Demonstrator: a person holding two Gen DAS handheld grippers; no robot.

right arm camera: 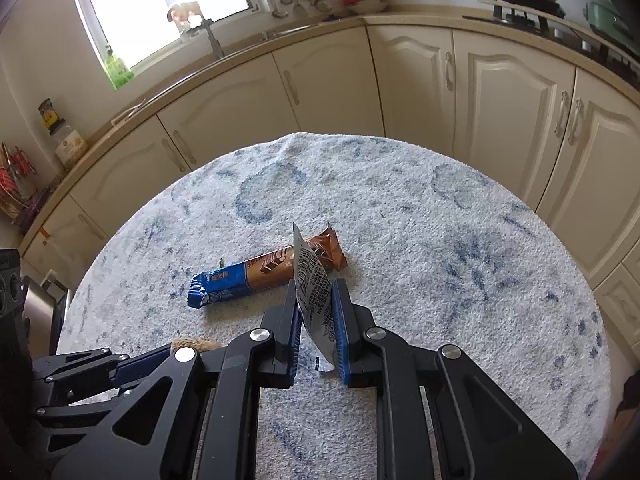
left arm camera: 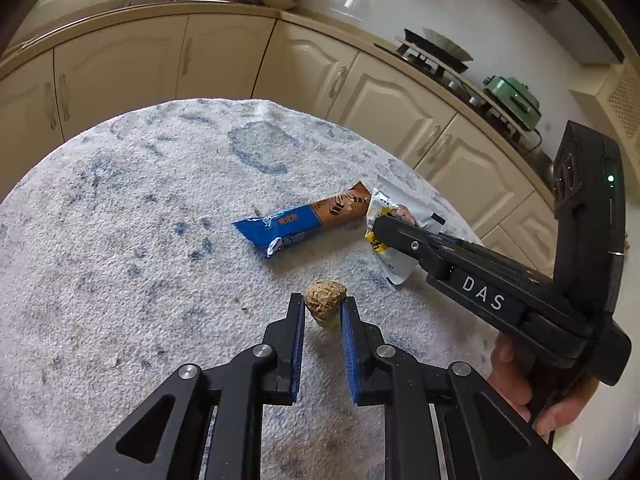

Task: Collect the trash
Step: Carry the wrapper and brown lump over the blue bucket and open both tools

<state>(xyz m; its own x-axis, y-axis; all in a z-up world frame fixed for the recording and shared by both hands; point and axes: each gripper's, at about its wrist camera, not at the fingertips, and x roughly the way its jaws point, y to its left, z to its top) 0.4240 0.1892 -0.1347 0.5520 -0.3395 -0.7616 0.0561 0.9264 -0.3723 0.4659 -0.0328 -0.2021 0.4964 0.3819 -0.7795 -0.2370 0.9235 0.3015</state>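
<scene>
A brown crumbly lump sits between the blue pads of my left gripper, which is shut on it just above the blue-and-white cloth. To the right, my right gripper is shut on a white printed wrapper. In the right wrist view the white wrapper stands upright in the right gripper. A blue and brown snack wrapper lies flat on the cloth just beyond both grippers, also visible as the snack wrapper. The left gripper and the lump show at the lower left.
The round table's cloth carries small crumbs. Cream cabinets curve behind the table, with a stove and wok and a green pot on the counter. A hand holds the right gripper's handle.
</scene>
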